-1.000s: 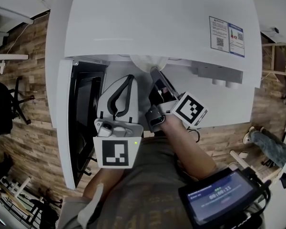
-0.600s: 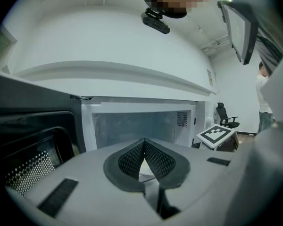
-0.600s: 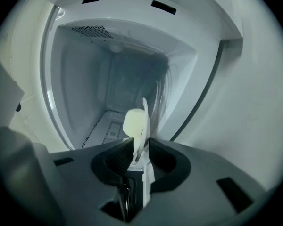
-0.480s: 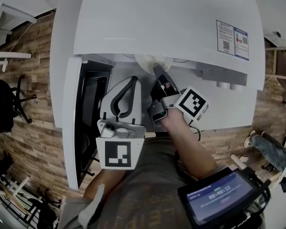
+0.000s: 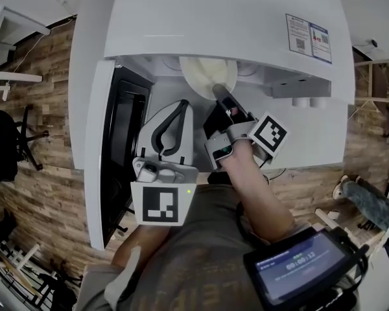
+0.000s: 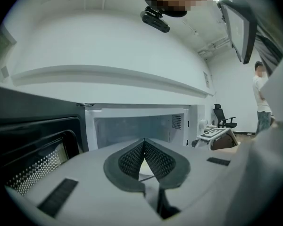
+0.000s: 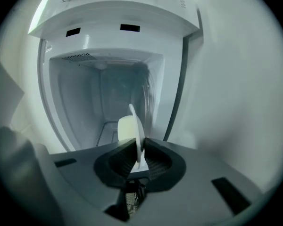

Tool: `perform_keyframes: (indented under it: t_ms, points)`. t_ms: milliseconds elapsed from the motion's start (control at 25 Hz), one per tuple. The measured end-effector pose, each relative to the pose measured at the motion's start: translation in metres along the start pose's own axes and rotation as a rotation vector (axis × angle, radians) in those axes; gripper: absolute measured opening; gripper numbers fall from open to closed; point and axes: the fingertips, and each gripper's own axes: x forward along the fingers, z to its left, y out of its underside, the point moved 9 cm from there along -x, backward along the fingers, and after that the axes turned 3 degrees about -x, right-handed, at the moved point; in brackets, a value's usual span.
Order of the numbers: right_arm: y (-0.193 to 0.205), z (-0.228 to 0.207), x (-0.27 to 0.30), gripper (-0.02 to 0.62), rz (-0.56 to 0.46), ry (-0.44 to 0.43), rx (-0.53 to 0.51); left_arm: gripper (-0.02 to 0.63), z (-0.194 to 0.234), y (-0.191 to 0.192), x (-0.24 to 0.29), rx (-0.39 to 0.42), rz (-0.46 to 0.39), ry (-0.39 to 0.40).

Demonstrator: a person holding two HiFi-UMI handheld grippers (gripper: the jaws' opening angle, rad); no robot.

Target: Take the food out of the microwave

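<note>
Right gripper view: the right tool (image 7: 140,157) pinches the near rim of a cream plate (image 7: 127,126). Its jaws have just been closing on that rim, which stands between the pads. The plate sits at the mouth of the microwave (image 7: 108,46), with bare cavity floor and walls well apart from it on either side. In the head view the plate's near part shows past the microwave's top front edge. The door (image 5: 117,148) hangs swung wide at the microwave's left. The left tool (image 5: 180,105) is pressed together and empty, in front of the opening, between the door and the right tool.
</note>
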Motion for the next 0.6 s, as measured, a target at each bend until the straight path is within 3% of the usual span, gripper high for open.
perform_keyframes:
  t_ms: [240, 600]
  points:
    - [0.004, 0.007, -0.032, 0.046, 0.033, -0.024, -0.067, 0.008, -0.022, -0.009, -0.026, -0.001, -0.031, -0.056]
    - [0.006, 0.001, -0.104, 0.046, 0.124, -0.012, -0.106, 0.008, -0.091, -0.010, -0.072, -0.019, -0.055, -0.117]
